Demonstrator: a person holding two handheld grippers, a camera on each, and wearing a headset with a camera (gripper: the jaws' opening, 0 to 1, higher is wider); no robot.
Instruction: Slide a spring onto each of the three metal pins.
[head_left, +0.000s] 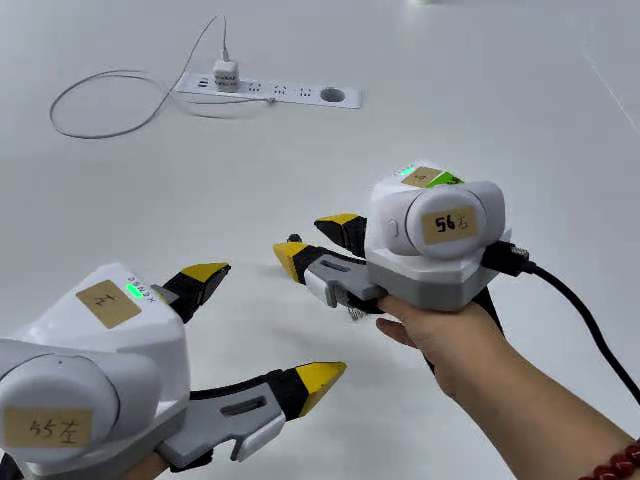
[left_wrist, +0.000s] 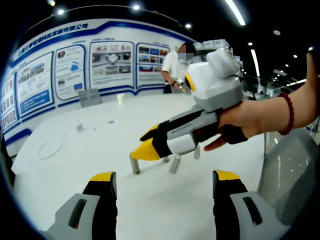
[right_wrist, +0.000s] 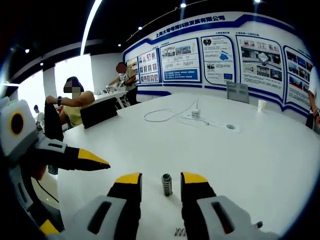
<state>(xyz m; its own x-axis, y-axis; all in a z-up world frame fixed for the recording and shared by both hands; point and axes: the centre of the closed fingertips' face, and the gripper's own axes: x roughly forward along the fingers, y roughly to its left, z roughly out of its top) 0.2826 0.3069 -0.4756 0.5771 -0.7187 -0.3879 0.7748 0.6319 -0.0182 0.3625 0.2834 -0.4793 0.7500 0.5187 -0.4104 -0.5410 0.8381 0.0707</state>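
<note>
While the left gripper (head_left: 262, 323) holds its yellow-tipped fingers (head_left: 320, 375) wide apart beside the right gripper (right_wrist: 161, 178), a coiled metal spring (right_wrist: 166, 184) stands upright on the smooth white counter (right_wrist: 240, 150) between the right gripper's narrowly parted fingers, touching neither.

**Corporate showroom or meeting hall, office-type premises.**
Large white conference table (head_left: 450, 80) noted, carrying a power strip (head_left: 268, 91) with a charger (head_left: 225, 72) plugged in, and a paper cup (right_wrist: 262, 105). Curved wall (left_wrist: 125, 30) bears blue-bordered display panels (right_wrist: 220, 52) of text and photographs under a headline in Chinese characters (right_wrist: 192, 25). Dark ceiling (left_wrist: 165, 10) fitted with strip lights (left_wrist: 235, 12) and spotlights (left_wrist: 135, 7). Office chair (right_wrist: 98, 112) at the table edge, one person seated (right_wrist: 75, 105), another standing (right_wrist: 127, 82) by the panels.
</note>
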